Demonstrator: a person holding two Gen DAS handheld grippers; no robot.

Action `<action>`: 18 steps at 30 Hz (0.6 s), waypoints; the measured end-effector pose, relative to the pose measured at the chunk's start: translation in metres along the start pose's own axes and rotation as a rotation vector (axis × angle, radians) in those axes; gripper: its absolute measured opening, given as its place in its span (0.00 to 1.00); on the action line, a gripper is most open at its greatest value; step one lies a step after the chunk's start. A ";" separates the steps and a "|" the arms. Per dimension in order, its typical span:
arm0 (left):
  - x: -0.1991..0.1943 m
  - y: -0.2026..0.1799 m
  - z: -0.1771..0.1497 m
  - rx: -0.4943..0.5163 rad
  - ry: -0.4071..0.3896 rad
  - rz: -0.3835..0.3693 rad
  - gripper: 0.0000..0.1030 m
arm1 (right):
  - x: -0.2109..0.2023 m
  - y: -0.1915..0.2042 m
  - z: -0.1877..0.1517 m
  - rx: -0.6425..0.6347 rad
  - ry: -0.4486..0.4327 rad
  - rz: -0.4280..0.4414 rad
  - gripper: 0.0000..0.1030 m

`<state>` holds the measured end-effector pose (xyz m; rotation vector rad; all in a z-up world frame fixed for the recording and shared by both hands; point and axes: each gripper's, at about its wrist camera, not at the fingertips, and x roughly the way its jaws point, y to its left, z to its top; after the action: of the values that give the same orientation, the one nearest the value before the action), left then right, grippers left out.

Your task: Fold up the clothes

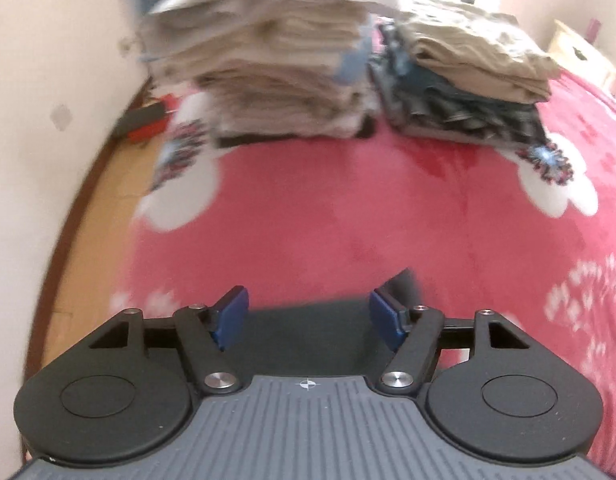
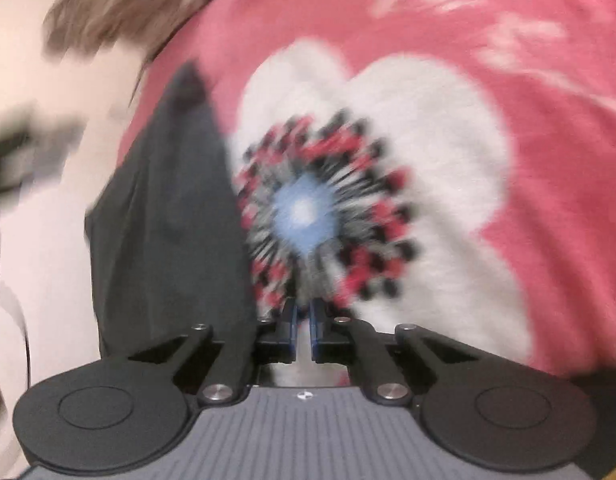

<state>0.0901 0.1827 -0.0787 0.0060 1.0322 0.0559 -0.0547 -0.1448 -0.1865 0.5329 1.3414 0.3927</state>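
Left gripper [image 1: 305,318] spread, empty, above dark grey cloth garment [image 1: 308,332] on pink flowered blanket [image 1: 348,220]. Right gripper [image 2: 303,322] nearly pressed together, empty; garment [image 2: 167,220] beside its left, long axis running away. Left hand nearer.

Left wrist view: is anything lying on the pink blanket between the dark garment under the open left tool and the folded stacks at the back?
Nothing visible: bare pink blanket separates the dark garment from the beige stack and the darker stack.
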 end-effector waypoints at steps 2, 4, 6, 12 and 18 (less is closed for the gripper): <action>-0.018 0.016 -0.020 -0.001 0.016 0.017 0.65 | -0.012 0.000 -0.004 0.016 0.009 0.057 0.13; -0.033 0.026 -0.044 -0.003 0.038 0.003 0.65 | -0.010 0.011 -0.013 0.018 0.056 0.091 0.16; -0.040 0.031 -0.068 0.001 0.077 -0.034 0.65 | -0.001 0.027 -0.019 -0.025 0.094 0.086 0.19; -0.035 0.000 -0.135 0.100 0.196 -0.144 0.65 | 0.040 0.054 -0.033 -0.136 0.200 0.026 0.11; -0.026 -0.004 -0.159 0.147 0.158 -0.019 0.64 | 0.036 0.038 -0.034 0.022 0.149 -0.001 0.00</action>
<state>-0.0594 0.1738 -0.1381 0.1275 1.1921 -0.0373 -0.0799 -0.0889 -0.1984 0.5292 1.4902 0.4240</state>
